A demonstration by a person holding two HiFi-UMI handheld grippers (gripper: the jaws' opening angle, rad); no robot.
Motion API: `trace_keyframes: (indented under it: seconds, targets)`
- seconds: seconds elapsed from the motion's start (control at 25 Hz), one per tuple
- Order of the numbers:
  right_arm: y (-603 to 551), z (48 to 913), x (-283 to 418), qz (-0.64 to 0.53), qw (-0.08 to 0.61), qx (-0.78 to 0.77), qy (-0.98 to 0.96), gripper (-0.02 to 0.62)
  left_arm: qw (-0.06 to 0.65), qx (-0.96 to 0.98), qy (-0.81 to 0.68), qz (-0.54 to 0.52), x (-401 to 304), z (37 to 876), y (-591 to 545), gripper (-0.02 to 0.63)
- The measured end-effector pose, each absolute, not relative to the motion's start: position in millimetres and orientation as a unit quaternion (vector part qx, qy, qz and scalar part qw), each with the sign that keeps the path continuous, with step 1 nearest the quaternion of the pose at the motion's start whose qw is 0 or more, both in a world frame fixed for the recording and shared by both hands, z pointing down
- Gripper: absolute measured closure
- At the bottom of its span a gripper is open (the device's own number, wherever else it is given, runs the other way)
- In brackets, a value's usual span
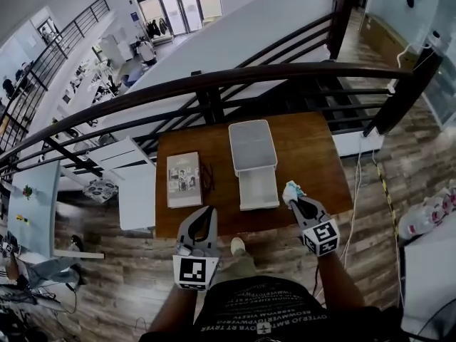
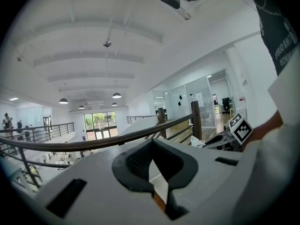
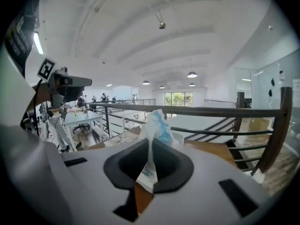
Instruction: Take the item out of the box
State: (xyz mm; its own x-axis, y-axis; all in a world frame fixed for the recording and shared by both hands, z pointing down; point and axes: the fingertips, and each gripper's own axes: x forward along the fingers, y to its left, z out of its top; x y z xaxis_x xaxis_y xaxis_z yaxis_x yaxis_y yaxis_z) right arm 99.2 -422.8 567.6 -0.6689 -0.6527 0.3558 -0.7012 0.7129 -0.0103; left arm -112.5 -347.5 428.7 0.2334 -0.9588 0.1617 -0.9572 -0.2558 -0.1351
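The packet (image 3: 157, 125) is sitting clamped in the right claw (image 1: 294, 198), already outside the open box (image 1: 253, 164) on the tabletop (image 1: 313, 148), so the removal is looking done. The left claw (image 1: 204, 214) is resting closed and empty.

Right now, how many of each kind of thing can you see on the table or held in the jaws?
white box, open: 1
booklet: 1
thin dark thing beside the booklet: 1
white-and-blue packet, pinched in the right gripper: 1
Total: 4
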Motion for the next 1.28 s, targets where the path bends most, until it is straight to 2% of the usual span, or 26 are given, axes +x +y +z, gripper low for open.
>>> trace_keyframes:
  seconds: [0.64, 1.28]
  targets:
    - [-351, 404, 150, -0.027, 0.07, 0.369, -0.926, 0.574, 0.03, -0.779, 0.621, -0.078, -74, 398, -288, 0.6]
    - [-330, 404, 160, -0.023, 0.058, 0.366, -0.929, 0.575, 0.021, -0.783, 0.613, -0.097, -53, 410, -266, 0.6]
